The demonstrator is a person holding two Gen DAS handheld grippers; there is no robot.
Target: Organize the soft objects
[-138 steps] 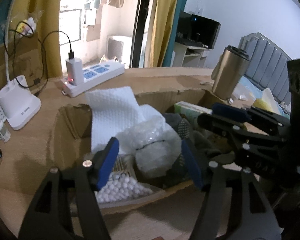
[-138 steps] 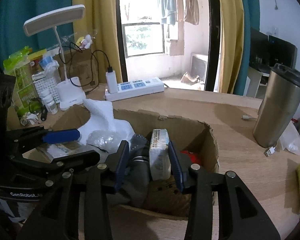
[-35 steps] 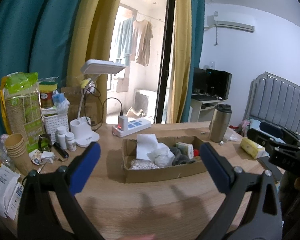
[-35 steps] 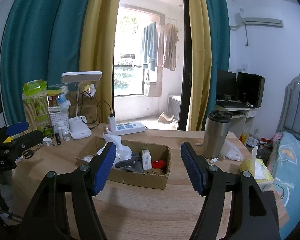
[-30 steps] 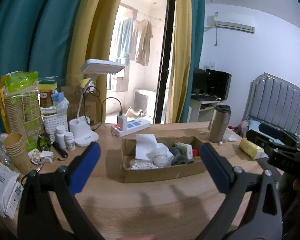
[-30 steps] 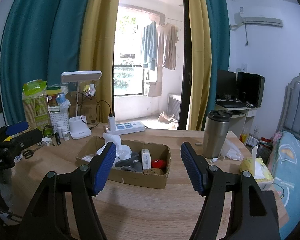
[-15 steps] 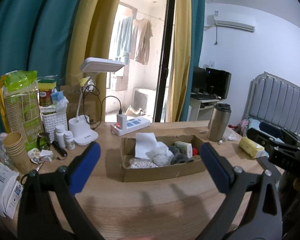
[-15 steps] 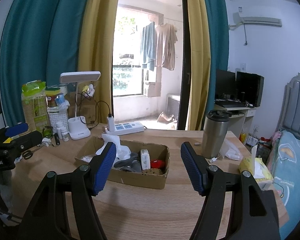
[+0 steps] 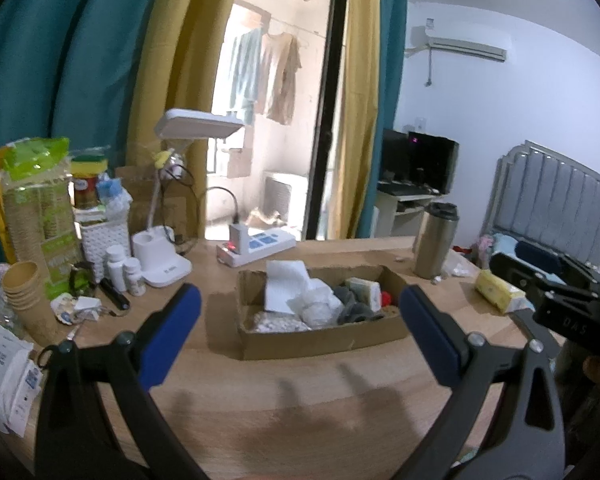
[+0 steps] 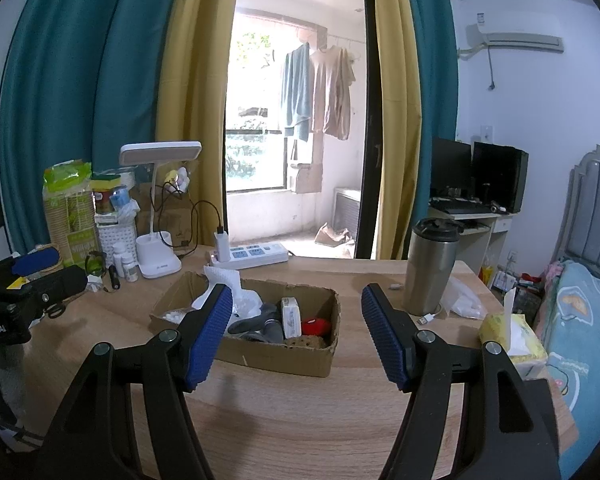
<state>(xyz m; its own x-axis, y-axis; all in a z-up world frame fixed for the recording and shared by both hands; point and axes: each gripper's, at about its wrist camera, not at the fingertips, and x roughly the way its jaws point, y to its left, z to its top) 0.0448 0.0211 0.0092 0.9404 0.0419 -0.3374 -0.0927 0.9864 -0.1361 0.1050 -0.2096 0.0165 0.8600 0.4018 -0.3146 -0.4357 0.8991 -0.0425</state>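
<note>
A shallow cardboard box (image 9: 320, 338) sits mid-table; it also shows in the right wrist view (image 10: 276, 354). It holds a white paper towel (image 9: 286, 292), bubble wrap (image 9: 318, 304), a bag of white beads (image 9: 276, 324), a grey cloth (image 9: 354, 308), a small tissue pack (image 10: 291, 317) and a red soft item (image 10: 315, 326). My left gripper (image 9: 298, 328) is open and empty, held back from the box. My right gripper (image 10: 296, 330) is open and empty, also back from the box.
A steel tumbler (image 10: 430, 266) stands right of the box, with a yellow tissue pack (image 10: 514, 340) near the table's right edge. A power strip (image 10: 252, 256), desk lamp (image 10: 158, 208), bottles, paper cups (image 9: 24, 300) and packets crowd the left side.
Since 4.6 s ago both grippers pulled up and back out of the box; the right let go of the tissue pack, which stays inside. Over the last second, almost nothing moved.
</note>
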